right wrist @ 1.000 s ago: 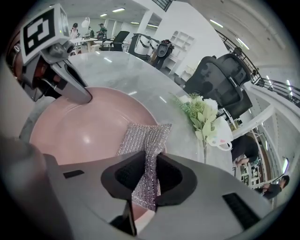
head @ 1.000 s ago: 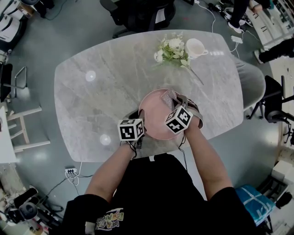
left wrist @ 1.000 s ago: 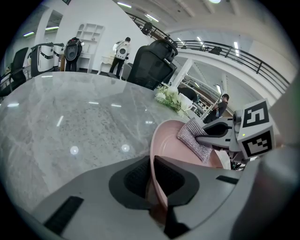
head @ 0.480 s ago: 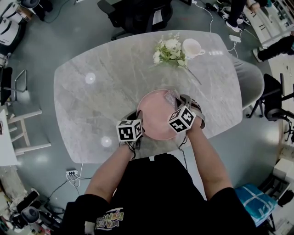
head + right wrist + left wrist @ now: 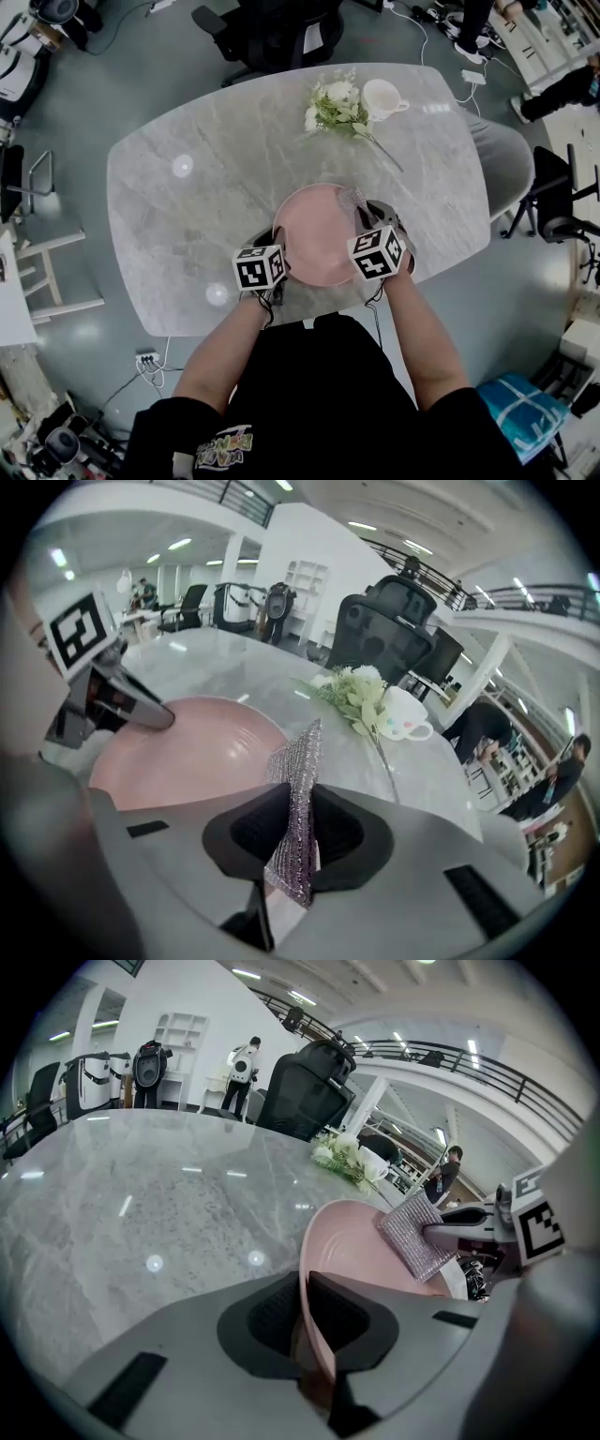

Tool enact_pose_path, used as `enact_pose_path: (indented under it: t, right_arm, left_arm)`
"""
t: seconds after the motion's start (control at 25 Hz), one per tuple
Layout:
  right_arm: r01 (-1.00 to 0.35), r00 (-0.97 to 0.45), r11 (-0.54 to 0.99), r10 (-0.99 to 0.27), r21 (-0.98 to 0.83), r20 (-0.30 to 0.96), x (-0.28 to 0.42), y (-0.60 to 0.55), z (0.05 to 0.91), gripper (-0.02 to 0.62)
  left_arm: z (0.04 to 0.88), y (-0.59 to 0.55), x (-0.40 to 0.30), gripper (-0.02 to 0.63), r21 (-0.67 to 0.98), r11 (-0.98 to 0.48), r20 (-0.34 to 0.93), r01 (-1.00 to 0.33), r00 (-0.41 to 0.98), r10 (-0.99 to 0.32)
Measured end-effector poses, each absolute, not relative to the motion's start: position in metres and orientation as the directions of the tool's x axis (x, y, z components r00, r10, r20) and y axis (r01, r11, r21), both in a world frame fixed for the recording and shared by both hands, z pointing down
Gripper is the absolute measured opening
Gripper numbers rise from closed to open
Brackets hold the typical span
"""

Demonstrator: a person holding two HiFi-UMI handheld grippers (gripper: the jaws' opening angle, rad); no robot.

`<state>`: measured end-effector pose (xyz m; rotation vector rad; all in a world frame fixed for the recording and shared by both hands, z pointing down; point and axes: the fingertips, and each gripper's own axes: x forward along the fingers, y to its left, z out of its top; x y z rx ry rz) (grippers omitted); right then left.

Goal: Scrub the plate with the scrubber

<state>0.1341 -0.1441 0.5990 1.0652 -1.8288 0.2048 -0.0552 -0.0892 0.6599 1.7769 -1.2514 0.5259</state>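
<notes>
- A person stood at the near edge of a grey marble tabletop (image 5: 187, 216), seen from above, with a hand-held tool in each hand.
- A pink plate (image 5: 314, 234) sat close to the near edge of the tabletop, a little right of centre, between the two tools.
- The left tool (image 5: 279, 251) was clenched on the plate's left rim. In the left gripper view the thin pink rim (image 5: 314, 1335) ran straight up between the dark pads of that tool (image 5: 305, 1288), which pressed on it from both sides.
- The right tool (image 5: 364, 214) was grasping a silvery, glittering scrubber (image 5: 352, 199) — a flat square of mesh. In the right gripper view the scrubber (image 5: 298, 761) stood on edge, pinched between the pads of that tool (image 5: 298, 803), with its upper part sticking out beyond them.
- The scrubber lay at the plate's far right rim, seemingly touching the inner face; the left gripper view showed it (image 5: 417, 1237) against the pink surface (image 5: 361, 1251).
- A bunch of white flowers (image 5: 330, 105) and a white cup (image 5: 382, 98) rested near the far edge of the tabletop, just beside each other and well apart from the plate.
- A black chair (image 5: 272, 33) stood on the floor beyond the far edge.
</notes>
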Motion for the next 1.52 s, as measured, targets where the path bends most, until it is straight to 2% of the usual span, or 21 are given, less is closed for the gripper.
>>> enact_pose_path:
  t: [0.16, 0.4, 0.68, 1.12, 1.52]
  right_arm:
    - [-0.801, -0.259, 0.585, -0.531, 0.128, 0.807, 0.116, -0.125, 0.596, 0.078]
    - [-0.753, -0.383, 0.658, -0.425, -0.01, 0.82, 0.067, -0.084, 0.605, 0.078]
    - [-0.713, -0.464, 0.687, -0.313, -0.14, 0.829, 0.022, -0.052, 0.618, 0.078]
    - [-0.617, -0.34, 0.785, -0.325, 0.052, 0.883, 0.036, -0.056, 0.638, 0.081]
    - [-0.605, -0.217, 0.767, -0.419, 0.215, 0.882, 0.085, -0.085, 0.638, 0.083]
  left_arm:
    - [0.659, -0.089, -0.055, 0.041, 0.411, -0.103, 0.742, -0.906, 0.398, -0.539]
    - [0.66, -0.089, -0.056, 0.041, 0.409, -0.095, 0.742, -0.907, 0.392, -0.543]
    - [0.66, -0.089, -0.055, 0.041, 0.416, -0.075, 0.741, -0.906, 0.386, -0.55]
    - [0.659, -0.089, -0.056, 0.041, 0.417, -0.083, 0.737, -0.905, 0.391, -0.551]
    - [0.66, -0.089, -0.055, 0.041, 0.414, -0.087, 0.741, -0.906, 0.391, -0.546]
